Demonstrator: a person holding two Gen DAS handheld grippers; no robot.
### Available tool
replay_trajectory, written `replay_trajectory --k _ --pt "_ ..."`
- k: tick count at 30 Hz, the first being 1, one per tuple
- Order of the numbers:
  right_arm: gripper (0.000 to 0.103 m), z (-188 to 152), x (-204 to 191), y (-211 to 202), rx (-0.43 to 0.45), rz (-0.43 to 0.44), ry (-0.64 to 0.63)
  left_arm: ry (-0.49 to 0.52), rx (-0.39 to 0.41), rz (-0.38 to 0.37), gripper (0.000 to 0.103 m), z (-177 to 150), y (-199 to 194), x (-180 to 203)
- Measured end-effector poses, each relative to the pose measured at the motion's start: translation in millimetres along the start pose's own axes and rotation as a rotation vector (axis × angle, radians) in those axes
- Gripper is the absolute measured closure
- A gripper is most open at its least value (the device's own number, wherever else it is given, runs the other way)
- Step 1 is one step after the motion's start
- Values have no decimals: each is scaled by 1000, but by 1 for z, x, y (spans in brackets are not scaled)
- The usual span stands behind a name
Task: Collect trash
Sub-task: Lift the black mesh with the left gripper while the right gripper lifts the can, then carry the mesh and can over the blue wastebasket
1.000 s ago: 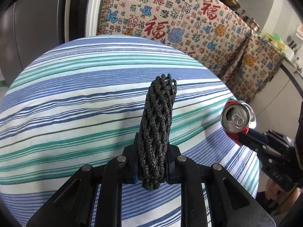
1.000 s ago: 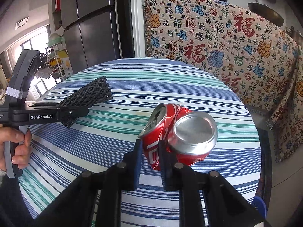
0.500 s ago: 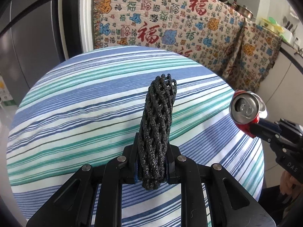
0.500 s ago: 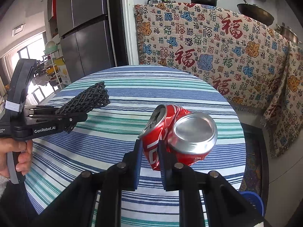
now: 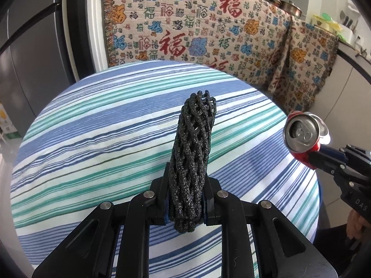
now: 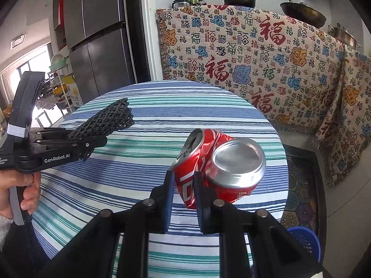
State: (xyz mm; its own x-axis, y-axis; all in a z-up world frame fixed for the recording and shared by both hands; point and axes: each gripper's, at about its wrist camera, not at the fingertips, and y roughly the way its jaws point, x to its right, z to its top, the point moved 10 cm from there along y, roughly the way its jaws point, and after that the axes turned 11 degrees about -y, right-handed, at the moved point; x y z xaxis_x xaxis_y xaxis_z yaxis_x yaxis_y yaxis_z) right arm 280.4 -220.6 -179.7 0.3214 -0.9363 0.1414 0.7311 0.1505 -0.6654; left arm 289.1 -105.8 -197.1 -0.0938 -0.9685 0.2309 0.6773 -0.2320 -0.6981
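My left gripper [image 5: 185, 197] is shut on a black foam net sleeve [image 5: 192, 153] that sticks up and forward above the striped round table [image 5: 92, 139]. In the right wrist view the left gripper [image 6: 92, 143] and the net sleeve [image 6: 106, 120] are at the left. My right gripper [image 6: 183, 185] is shut on a crushed red soda can [image 6: 220, 166], held above the table's right side. In the left wrist view the can [image 5: 303, 136] and the right gripper [image 5: 313, 156] are at the right edge.
A blue basket [image 6: 306, 241] stands on the floor at the lower right, beside the table [image 6: 162, 115]. A patterned cloth [image 6: 255, 69] covers a counter behind the table. A dark fridge [image 6: 99, 46] stands at the back left.
Both grippers have pulled back and up from the table with their loads; the table looks smaller and more of the room shows. Both grips are unchanged.
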Motion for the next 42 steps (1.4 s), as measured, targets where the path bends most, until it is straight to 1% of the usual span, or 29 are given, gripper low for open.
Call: replay_trajectory --k 3,6,10,15,19,22,27,33,37,39,40,41,42 --pt "86 -5 18 -15 4 -17 21 10 -12 -54 85 -2 -3 28" --pt "86 -16 49 -36 1 -50 62 40 -30 -132 85 -5 -6 75" --pt "86 -55 104 -65 -36 -142 121 122 -64 -239 85 -20 -4 158" --pt "86 -116 168 -94 -94 -228 212 205 -135 -343 85 -56 12 260" --pt "86 -156 206 -105 -128 -246 290 258 -203 -399 85 -85 32 332" --pt "86 -176 225 -107 -151 -248 316 287 -239 -415 84 -101 49 371" --pt "86 -202 252 -106 -182 -243 353 304 -288 -419 84 -114 74 404" --pt "86 -224 271 -94 -221 -207 381 316 -329 -418 84 -119 98 421" --pt "85 -234 280 -80 -246 -187 374 313 -346 -411 81 -123 115 432" --pt "84 -239 284 -74 -247 -169 371 313 -354 -410 67 -125 123 436" --pt "80 -243 287 -70 -250 -167 371 312 -357 -415 54 -125 127 438" --pt "76 -246 289 -67 -252 -162 373 312 -356 -417 46 -126 129 439" --pt "68 -249 290 -64 -252 -158 375 311 -356 -421 44 -126 132 442"
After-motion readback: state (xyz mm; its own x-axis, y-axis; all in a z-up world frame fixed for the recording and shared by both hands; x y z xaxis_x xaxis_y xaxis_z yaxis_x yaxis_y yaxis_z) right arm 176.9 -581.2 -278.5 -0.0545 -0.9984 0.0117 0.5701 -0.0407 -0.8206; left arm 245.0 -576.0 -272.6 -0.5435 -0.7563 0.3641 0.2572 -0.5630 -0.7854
